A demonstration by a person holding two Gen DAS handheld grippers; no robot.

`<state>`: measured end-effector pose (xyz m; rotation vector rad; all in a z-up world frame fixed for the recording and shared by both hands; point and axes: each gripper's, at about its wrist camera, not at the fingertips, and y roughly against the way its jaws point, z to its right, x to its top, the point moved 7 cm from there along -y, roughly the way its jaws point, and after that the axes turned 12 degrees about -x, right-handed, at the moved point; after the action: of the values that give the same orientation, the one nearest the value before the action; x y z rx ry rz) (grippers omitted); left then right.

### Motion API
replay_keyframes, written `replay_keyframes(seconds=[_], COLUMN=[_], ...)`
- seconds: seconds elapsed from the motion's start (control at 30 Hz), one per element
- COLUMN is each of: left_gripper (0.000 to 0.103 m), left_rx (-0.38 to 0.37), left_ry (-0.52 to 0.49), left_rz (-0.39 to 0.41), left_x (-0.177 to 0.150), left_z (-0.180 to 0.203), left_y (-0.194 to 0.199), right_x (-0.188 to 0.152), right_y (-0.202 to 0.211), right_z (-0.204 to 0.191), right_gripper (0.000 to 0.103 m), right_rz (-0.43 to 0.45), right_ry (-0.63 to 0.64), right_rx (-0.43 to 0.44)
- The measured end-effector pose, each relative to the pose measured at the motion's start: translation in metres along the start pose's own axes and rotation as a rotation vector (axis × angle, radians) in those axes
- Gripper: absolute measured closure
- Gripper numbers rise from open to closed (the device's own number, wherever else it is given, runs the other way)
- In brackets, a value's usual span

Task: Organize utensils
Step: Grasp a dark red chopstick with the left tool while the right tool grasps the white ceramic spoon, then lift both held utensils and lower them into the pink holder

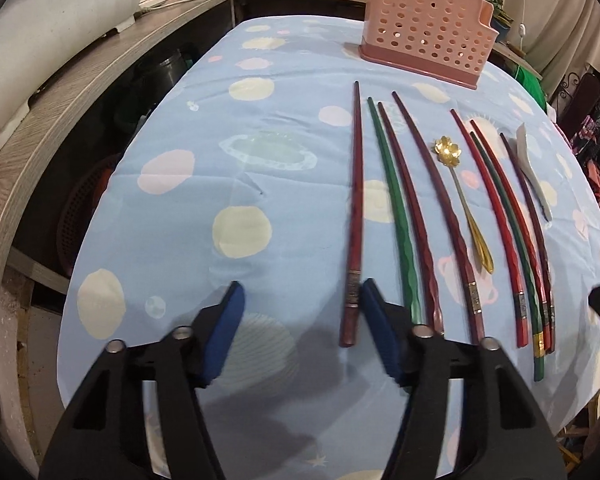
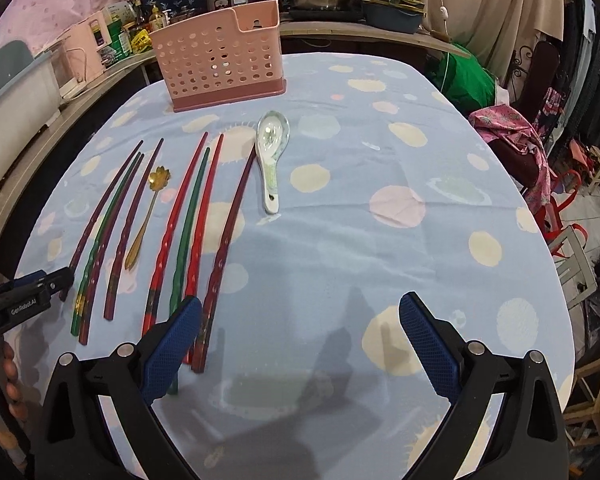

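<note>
Nothing sorted yet, as far as I can see. My left gripper (image 1: 300, 300) hangs low over the near edge of the table (image 1: 180, 240), jaws wide apart, nothing in them; the leftmost chopstick (image 1: 353, 216) has its butt end just inside the right finger, not touching as far as I can tell. My right gripper (image 2: 300, 320) is spread wide too, empty, over bare cloth to the right of the row; its left finger sits over the butt ends of the rightmost chopsticks, contact unclear. The utensils all lie flat on the cloth, roughly parallel, tips pointing away from me: four chopsticks in the left group, the gold spoon (image 1: 466, 204) with the flower bowl between groups, then four more chopsticks, mixed dark red, bright red and green. The ceramic spoon (image 2: 272, 156) is at the far right of the row, bowl up, handle toward me. The pink holder (image 1: 426, 24) stands upright at the far side of the table, well apart from the row — through the holes and over the rim I see nothing in it, though the inside is mostly hidden. So I judge progress at zero: every chopstick and both spoons left to move. The likely first pick is that leftmost chopstick by its thick end. It is thin and flat on cloth, so I expect it to slip or roll in the jaws.
</note>
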<state>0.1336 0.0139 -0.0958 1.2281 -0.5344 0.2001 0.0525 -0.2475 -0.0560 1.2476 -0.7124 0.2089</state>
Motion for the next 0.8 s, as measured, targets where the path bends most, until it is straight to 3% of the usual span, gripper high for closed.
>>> replay_keyframes(seconds=[0.13, 0.43, 0.67, 0.8], left_gripper=[0.092, 0.093, 0.093, 0.093], left_rx=[-0.024, -0.027, -0.02, -0.02], left_ry=[-0.004, -0.014, -0.02, -0.017], left_rz=[-0.005, -0.015, -0.019, -0.02], left_x=[0.003, 0.004, 0.004, 0.004], left_z=[0.002, 0.006, 0.007, 0.006], left_y=[0.0, -0.001, -0.002, -0.002], right_x=[0.023, 0.048, 0.051, 0.05], right_y=[-0.013, -0.048, -0.071, -0.072], right_z=[-0.006, -0.03, -0.034, -0.036], right_gripper=[0.032, 0.072, 0.085, 0.092], right_rz=[0.01, 0.002, -0.029, -0.004], right_ry=[-0.013, 0.018, 0.023, 0.051], right_rx=[0.041, 0.085, 0.088, 0.076])
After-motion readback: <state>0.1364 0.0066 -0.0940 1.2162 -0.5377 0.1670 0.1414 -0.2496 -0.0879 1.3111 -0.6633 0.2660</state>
